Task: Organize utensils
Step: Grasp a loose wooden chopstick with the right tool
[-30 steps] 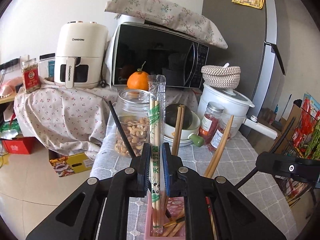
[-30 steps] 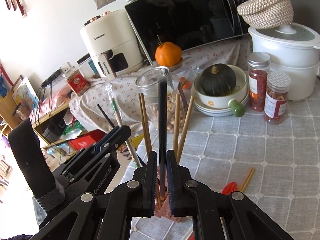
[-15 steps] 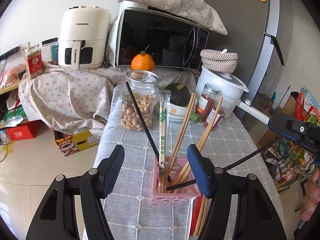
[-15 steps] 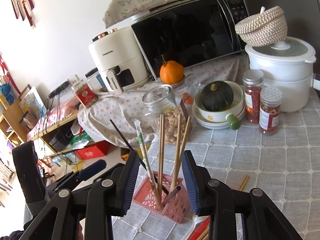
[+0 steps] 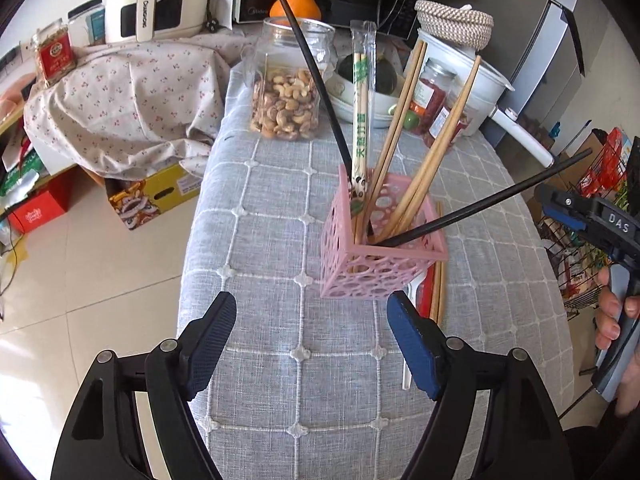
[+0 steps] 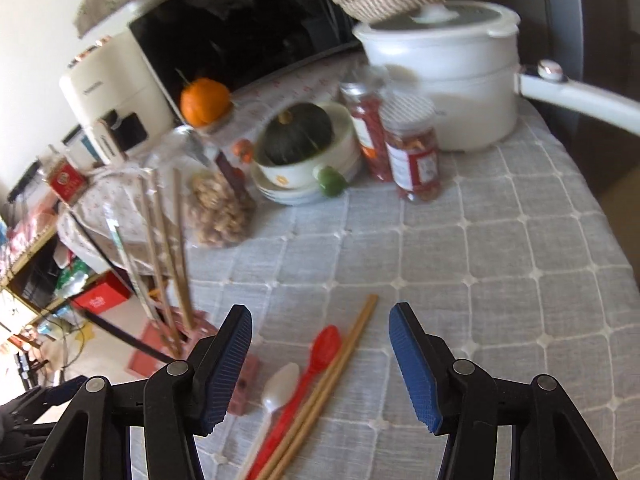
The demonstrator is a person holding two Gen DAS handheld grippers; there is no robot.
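A pink perforated holder stands on the grey tablecloth. It holds wooden chopsticks, a wrapped pair and two black chopsticks. My left gripper hangs just in front of the holder, its jaws opening and nothing between them. In the blurred right wrist view, the right gripper hovers over a wooden chopstick pair, a red spoon and a white spoon lying flat beside the holder. Its jaws are also opening and grip nothing.
At the back of the table stand a nut jar, a bowl with a dark squash, two spice jars and a white cooker. The table's left edge drops to the floor. A hand holds the right gripper.
Both grippers let go of the chopsticks they held over the holder, opened wide and tilted downward. The wrapped pair and a black chopstick now stand in the holder. The right gripper swung over the flat utensils.
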